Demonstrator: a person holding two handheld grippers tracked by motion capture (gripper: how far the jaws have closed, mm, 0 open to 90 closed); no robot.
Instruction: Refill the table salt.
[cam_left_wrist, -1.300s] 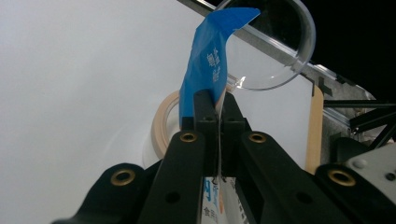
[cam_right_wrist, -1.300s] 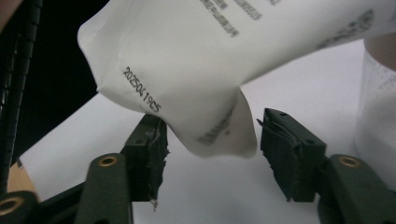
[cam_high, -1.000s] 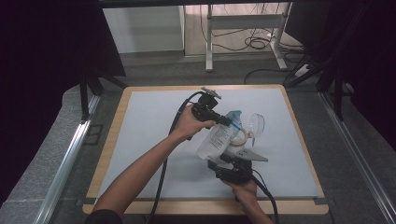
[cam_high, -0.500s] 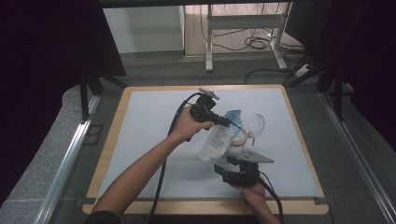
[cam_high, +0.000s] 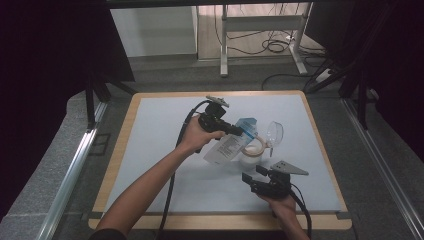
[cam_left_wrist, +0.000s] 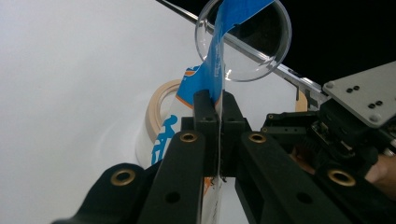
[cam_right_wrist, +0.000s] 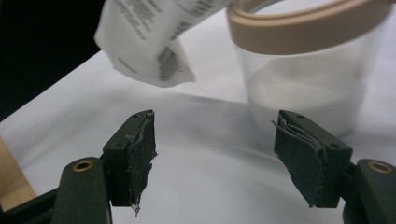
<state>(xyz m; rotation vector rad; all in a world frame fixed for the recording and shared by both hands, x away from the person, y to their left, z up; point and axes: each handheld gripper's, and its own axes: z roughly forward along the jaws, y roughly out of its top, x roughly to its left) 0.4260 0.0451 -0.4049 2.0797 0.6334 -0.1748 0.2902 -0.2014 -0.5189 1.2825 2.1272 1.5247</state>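
Over round clear jar (cam_high: 252, 152), left gripper (cam_left_wrist: 217, 100) pinches flat plastic pouch (cam_high: 227, 146); right gripper (cam_right_wrist: 215, 144) spread.

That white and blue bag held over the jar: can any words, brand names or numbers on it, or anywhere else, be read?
Bag, white face: several lines of small dark print, best seen in the right gripper view; too blurred to read.
Bag, blue part: faint small print along the edge; unreadable.
Bag, blue and orange graphic: a picture, no legible letters.
Jar: no text.
Nothing legible anywhere.
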